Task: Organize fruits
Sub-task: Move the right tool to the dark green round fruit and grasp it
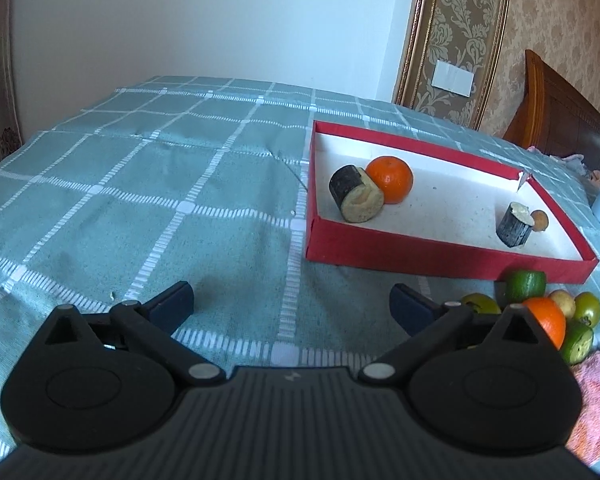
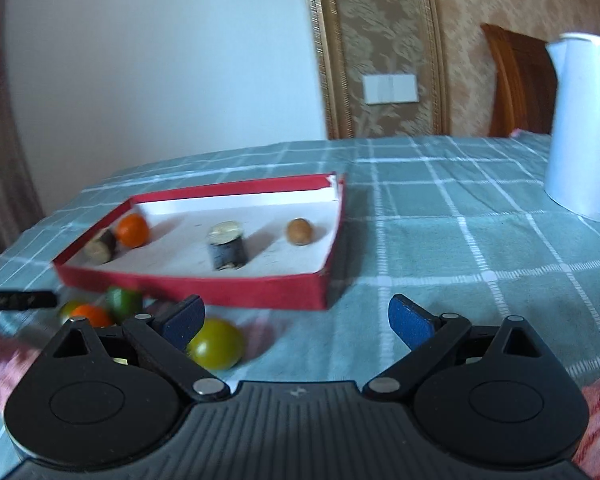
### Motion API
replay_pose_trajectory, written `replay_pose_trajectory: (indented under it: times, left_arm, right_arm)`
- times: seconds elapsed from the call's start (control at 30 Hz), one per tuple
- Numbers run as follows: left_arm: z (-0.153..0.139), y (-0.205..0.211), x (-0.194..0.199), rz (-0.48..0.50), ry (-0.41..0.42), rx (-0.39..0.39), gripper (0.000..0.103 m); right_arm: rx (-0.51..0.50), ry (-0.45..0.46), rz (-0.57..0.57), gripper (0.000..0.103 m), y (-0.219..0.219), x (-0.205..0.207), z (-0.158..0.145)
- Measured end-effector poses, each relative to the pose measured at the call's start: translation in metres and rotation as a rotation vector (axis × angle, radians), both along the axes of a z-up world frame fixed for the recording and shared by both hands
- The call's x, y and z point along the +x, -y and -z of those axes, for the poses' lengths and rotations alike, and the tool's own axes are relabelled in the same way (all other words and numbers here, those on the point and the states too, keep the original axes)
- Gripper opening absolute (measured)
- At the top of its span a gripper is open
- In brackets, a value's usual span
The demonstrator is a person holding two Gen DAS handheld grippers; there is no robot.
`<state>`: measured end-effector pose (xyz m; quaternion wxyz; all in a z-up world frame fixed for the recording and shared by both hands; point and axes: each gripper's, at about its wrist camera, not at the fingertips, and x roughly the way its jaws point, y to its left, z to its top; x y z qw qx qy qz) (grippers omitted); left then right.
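A shallow red cardboard box (image 1: 440,254) with a white floor sits on the table with the green checked cloth (image 1: 140,200). Inside it, near the left wall, a round orange (image 1: 390,179) touches a dark stubby log-shaped piece (image 1: 355,194) lying on its side. Near the right wall a second dark stubby piece (image 1: 515,225) stands up, with a small brown round fruit (image 1: 539,220) just beside it.

More fruit waits outside, by the front wall of the box: a green lime (image 1: 525,285), another orange (image 1: 548,320) and some small green fruits (image 1: 588,308) in a little pile. One round yellow-green fruit (image 2: 216,344) lies alone, just beside one blue pad (image 2: 184,322) of the right gripper (image 2: 296,322).

Both the left gripper (image 1: 292,308) and the right one have their tongs wide apart, holding nothing.

The yellow-green fruit looks light, smooth and ready to roll. I think it is best to grab it gently across its fat middle, so it does not slip or squash. A white kettle (image 2: 580,128) stands near the right edge of the table, well apart.
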<state>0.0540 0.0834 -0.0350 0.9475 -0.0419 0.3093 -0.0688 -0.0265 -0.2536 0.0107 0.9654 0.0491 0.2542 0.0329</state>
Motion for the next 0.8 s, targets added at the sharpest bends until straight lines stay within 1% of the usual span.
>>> replay_pose_trajectory:
  times: [0.1,0.13,0.2,0.23,0.3,0.43,0.47,0.53,0.63,0.67,0.7,0.8]
  left_arm:
    - [0.000,0.001,0.001,0.000,-0.003,0.009,0.103]
    - [0.000,0.002,0.001,0.000,-0.003,0.009,0.103]
    - [0.000,0.002,0.001,0.000,-0.003,0.008,0.103]
    - [0.000,0.001,0.000,0.000,-0.002,0.006,0.103]
    - [-0.001,0.002,0.001,0.000,-0.002,0.003,0.103]
    - [-0.001,0.001,0.001,0.000,-0.002,0.001,0.103]
    - [-0.001,0.001,0.001,0.000,-0.002,0.001,0.103]
    - [-0.001,0.001,0.001,0.000,-0.002,0.002,0.103]
    - [-0.001,0.001,0.001,0.000,-0.002,-0.002,0.103]
    - [-0.001,0.001,0.001,0.000,-0.001,-0.003,0.103]
    - [-0.001,0.001,0.001,0.000,-0.001,-0.004,0.103]
    - [-0.001,0.001,0.001,-0.001,-0.001,-0.004,0.103]
  right_arm:
    - [-0.045,-0.001,-0.045,0.099,-0.011,-0.004,0.000]
    - [-0.057,0.000,-0.057,0.096,-0.015,-0.005,0.001]
    - [-0.093,-0.008,-0.078,0.083,-0.023,-0.004,0.004]
    - [-0.109,-0.019,-0.085,0.080,-0.026,-0.003,0.006]
    - [-0.121,-0.044,-0.109,0.067,-0.030,0.001,0.010]
    - [-0.148,-0.062,-0.130,0.063,-0.039,0.007,0.015]
    - [-0.151,-0.063,-0.132,0.060,-0.041,0.009,0.015]
    - [-0.142,-0.076,-0.147,0.056,-0.043,0.014,0.016]
    - [-0.138,-0.095,-0.166,0.046,-0.047,0.022,0.019]
    - [-0.134,-0.105,-0.169,0.039,-0.048,0.024,0.020]
    - [-0.124,-0.115,-0.174,0.035,-0.049,0.024,0.021]
    - [-0.133,-0.111,-0.164,0.035,-0.051,0.023,0.021]
